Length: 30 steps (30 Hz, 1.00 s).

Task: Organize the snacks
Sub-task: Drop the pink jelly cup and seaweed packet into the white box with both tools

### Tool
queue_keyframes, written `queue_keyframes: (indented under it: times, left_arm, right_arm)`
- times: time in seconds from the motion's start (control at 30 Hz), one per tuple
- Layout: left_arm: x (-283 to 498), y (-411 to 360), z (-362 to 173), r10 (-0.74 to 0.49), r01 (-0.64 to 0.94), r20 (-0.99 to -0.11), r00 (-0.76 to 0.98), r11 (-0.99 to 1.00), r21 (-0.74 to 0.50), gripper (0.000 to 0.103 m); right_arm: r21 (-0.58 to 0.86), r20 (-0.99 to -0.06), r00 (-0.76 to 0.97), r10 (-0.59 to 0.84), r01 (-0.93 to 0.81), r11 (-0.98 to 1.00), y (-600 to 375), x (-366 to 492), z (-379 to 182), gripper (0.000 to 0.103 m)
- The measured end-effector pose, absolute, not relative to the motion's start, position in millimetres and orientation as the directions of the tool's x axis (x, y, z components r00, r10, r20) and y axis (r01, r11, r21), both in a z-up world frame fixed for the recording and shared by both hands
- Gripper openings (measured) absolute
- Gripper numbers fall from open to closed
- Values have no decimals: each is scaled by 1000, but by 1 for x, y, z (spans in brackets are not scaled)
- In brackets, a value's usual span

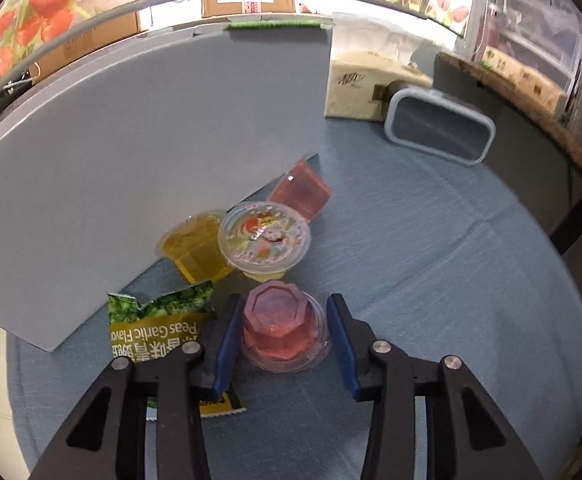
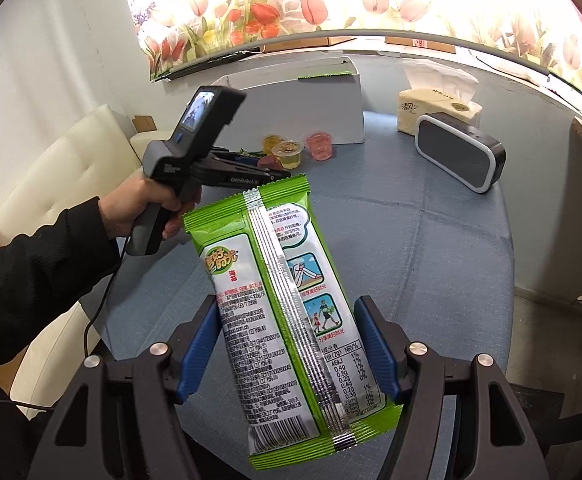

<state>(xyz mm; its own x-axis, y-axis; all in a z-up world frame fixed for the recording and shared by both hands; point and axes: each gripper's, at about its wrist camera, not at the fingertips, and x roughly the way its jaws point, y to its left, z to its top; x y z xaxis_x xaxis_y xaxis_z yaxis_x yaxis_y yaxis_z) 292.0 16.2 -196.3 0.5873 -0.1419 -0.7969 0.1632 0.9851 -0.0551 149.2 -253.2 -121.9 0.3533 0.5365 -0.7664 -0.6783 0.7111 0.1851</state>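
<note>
My left tongs [image 1: 285,344] have their blue pads at either side of an upturned pink jelly cup [image 1: 285,334] on the blue surface [image 1: 431,280]; the left pad touches the cup's wall, while the right pad shows a thin gap, so I cannot tell whether the grip is firm. The cup is a sealed clear tub with pink jelly inside, its lid side down. Just left of these tongs, partly under the left finger, lies a torn green pea packet [image 1: 159,320]. Just ahead of the tips stands a clear cup with a printed foil lid [image 1: 264,237], pale yellow jelly inside; touching it to the left is a yellow jelly cup [image 1: 195,250] lying tilted, and beyond it another pink jelly cup [image 1: 301,192] on its side against the grey box [image 1: 151,152]. Farther ahead and right stand a tissue pack [image 1: 355,80] and a dark speaker with a pale rim [image 1: 439,128]. My right tongs [image 2: 287,348] are clenched on a green seaweed snack packet [image 2: 287,320], held above the surface with its back seam facing me. Beyond it to the left, my left hand [image 2: 143,208] grips the other tool's handle down by the jelly cups.
</note>
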Motion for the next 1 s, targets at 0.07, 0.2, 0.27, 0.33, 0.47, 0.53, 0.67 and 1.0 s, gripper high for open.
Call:
queue_keyframes:
  times: [0.07,0.2,0.27,0.33,0.47,0.53,0.67,1.0]
  left_arm:
    - [287,16,-190,-148,169,-783,604,984,-55,46]
    - [278,16,-177,-186,178,-766,615,980,-95,46]
    - [271,16,-169,-192,177,-758,623,979,-102,46]
    - [264,16,-161,-199,181,-748,633,978,-107,46]
    - [249,23,-137,-203,175,-721,663,978,-114,46]
    - [241,29,-121,-179,152,-707,685,983,-102,46]
    - [232,44,-88,-133,108,-668,732,991,-79,47]
    - [266,107,-12,-39,-34,-584,811,993,-114,46]
  right_arm:
    - [179,-772,355,528,-675,716,-254,148,-123,72]
    - [194,-764,358,538,-667,719,-257,147,-121,72]
    - [188,-765,359,534,-669,719,-256,146,-121,72]
    - [189,-767,353,535,-672,716,-255,146,-122,72]
    - [178,-774,349,528,-680,711,-249,147,-120,72]
    - [168,-778,354,519,-679,715,-244,152,-118,72]
    - [123,-785,379,490,-680,723,-227,169,-106,72]
    - [4,-735,473,486,-714,700,-158,233,-47,72]
